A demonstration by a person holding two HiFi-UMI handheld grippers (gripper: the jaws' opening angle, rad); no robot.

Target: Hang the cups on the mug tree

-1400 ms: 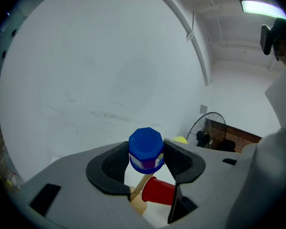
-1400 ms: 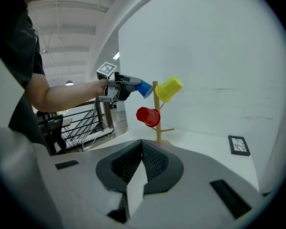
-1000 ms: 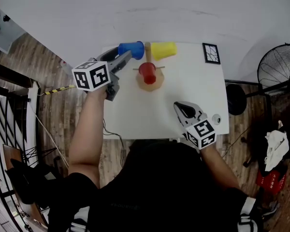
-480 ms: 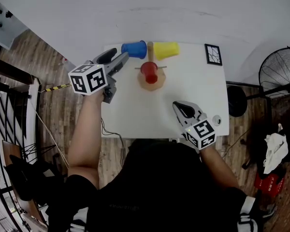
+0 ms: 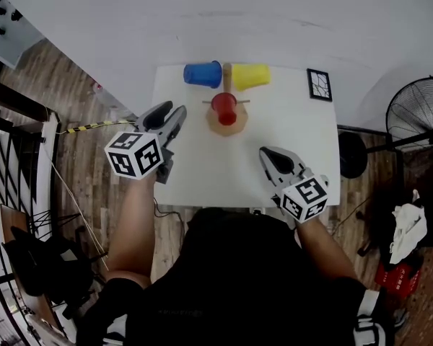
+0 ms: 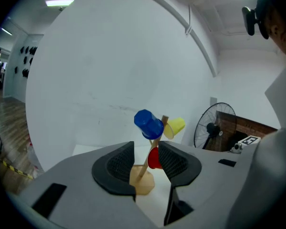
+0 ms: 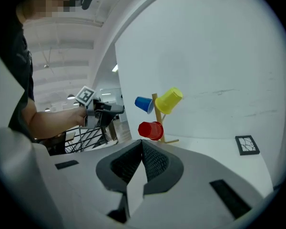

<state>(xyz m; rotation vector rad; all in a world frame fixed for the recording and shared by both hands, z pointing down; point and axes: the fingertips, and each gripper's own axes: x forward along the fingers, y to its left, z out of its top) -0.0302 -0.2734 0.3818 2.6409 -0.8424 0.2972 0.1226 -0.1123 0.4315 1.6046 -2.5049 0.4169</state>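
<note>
Three cups hang on the wooden mug tree at the back of the white table: a blue cup on the left, a yellow cup on the right and a red cup in front. My left gripper is near the table's left edge, well short of the tree. Its jaws are closing with nothing between them. In the left gripper view the blue cup, yellow cup and red cup show beyond the gripper. My right gripper rests shut and empty at the front right.
A black-framed patterned square lies at the table's back right corner. A standing fan is on the floor to the right. A white wall runs behind the table, and a black railing stands at the left.
My left gripper has drawn back from the blue cup towards the front left, leaving the cup on the tree. The right gripper has barely moved.
</note>
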